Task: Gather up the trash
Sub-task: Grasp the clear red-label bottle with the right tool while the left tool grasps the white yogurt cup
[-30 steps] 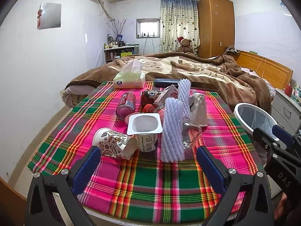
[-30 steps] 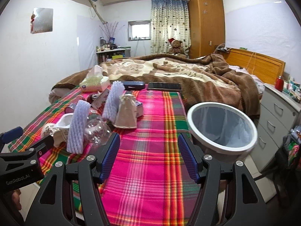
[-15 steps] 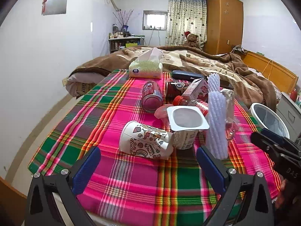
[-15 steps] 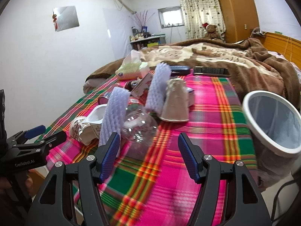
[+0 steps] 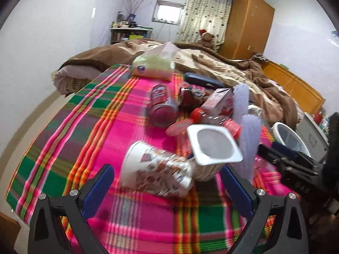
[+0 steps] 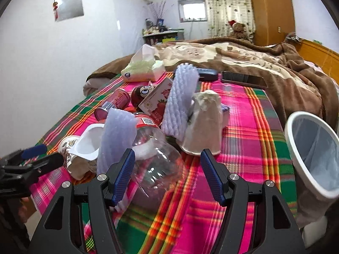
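Trash lies in a pile on the plaid cloth (image 5: 118, 131). A patterned paper cup (image 5: 156, 171) lies on its side just in front of my open, empty left gripper (image 5: 167, 182). Behind the cup stands a white yogurt tub (image 5: 214, 148), and further back lie a red can (image 5: 162, 105) and a red-capped bottle (image 5: 214, 118). My right gripper (image 6: 167, 173) is open and empty, with a clear plastic bottle (image 6: 156, 169) between its fingers. Beside the bottle are foam nets (image 6: 180, 103) and a crumpled paper cup (image 6: 203, 127). The white bin (image 6: 313, 154) stands at the right.
A tissue pack (image 5: 154, 66), a dark case (image 5: 203, 80) and a phone (image 6: 243, 79) lie at the cloth's far end. A brown blanket (image 6: 264, 63) covers the bed behind. A wall is at the left; drawers (image 5: 313, 135) stand beyond the bin.
Both grippers have moved left and closer to the pile. The patterned cup now lies just ahead of the left gripper's fingers. The clear bottle now sits between the right fingers.
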Tool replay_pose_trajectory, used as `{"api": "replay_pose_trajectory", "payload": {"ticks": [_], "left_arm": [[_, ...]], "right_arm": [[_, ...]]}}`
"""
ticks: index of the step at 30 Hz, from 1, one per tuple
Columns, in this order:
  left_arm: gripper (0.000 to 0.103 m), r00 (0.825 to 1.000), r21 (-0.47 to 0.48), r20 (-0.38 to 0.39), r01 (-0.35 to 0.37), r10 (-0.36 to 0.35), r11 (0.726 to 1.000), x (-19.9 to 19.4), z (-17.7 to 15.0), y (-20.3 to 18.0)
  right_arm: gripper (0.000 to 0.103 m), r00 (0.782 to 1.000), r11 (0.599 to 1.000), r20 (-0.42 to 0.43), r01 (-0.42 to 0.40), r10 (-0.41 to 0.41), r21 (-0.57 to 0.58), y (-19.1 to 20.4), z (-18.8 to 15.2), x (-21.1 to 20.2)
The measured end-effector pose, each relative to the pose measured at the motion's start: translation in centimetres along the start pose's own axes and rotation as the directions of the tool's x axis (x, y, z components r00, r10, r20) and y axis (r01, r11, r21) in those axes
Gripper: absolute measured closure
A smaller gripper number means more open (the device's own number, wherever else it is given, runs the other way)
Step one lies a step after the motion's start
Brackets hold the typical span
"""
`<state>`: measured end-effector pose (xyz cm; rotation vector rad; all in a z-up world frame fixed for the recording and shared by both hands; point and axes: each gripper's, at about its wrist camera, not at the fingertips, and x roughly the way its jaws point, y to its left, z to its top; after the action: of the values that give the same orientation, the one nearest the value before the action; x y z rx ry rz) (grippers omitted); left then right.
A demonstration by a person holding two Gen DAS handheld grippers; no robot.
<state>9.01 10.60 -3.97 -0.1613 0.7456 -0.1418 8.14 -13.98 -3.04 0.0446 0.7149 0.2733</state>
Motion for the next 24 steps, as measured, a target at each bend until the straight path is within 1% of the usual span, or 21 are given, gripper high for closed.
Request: {"api": "replay_pose_trajectory", "payload": {"ticks": [2, 4, 7, 9, 12, 16, 19, 21, 24], "left_arm": [[0.001, 1.000, 0.008, -0.010, 0.021, -0.021, 1.000, 0.5, 0.5, -0.5], [0.001, 0.999, 0.011, -0.018, 0.050, -0.050, 0.999, 0.9, 0.8, -0.9], [0.001, 0.998, 0.023, -0.027, 0.061, -0.060, 0.998, 1.2, 1.0, -1.5], [0.001, 0.998, 0.028, -0.038, 0.058, -0.057, 0.998, 1.5, 1.0, -1.8], [0.001, 0.996, 0.026, -0.049, 0.074, -0.072, 0.997, 2.0, 1.2, -2.1], [0.001, 0.995, 0.028, -0.062, 0.081, -0.079, 0.996, 2.7, 1.5, -2.5], [0.001, 0.994, 0.030, -0.072, 0.084, -0.081, 0.996, 3.2, 1.7, -2.8], [0.001, 0.994, 0.037, -0.074, 0.080, -0.077, 0.996, 3.4, 1.8, -3.1], [0.001, 0.992, 0.035, -0.084, 0.096, -0.093, 0.995, 3.9, 1.9, -3.5]], "right_arm": [[0.037, 0.998, 0.999, -0.045, -0.041, 0.040, -0.025, 0.2, 0.3, 0.8], [0.037, 0.995, 0.997, -0.074, -0.073, 0.071, -0.024, 0.2, 0.6, 1.4], [0.037, 0.993, 0.997, -0.094, -0.074, 0.070, -0.038, 0.2, 0.6, 1.8], [0.037, 0.991, 0.996, -0.102, -0.088, 0.085, -0.030, -0.1, 0.7, 1.8], [0.037, 0.987, 0.994, -0.118, -0.111, 0.109, -0.012, -0.6, 1.1, 2.2], [0.038, 0.986, 0.993, -0.133, -0.110, 0.105, -0.033, -1.1, 1.4, 2.2], [0.039, 0.980, 0.990, -0.157, -0.130, 0.119, -0.062, -1.3, 1.4, 2.0], [0.039, 0.981, 0.990, -0.162, -0.119, 0.105, -0.079, -1.5, 1.4, 1.7], [0.039, 0.984, 0.992, -0.159, -0.098, 0.086, -0.074, -2.4, 1.3, 1.1]]}}
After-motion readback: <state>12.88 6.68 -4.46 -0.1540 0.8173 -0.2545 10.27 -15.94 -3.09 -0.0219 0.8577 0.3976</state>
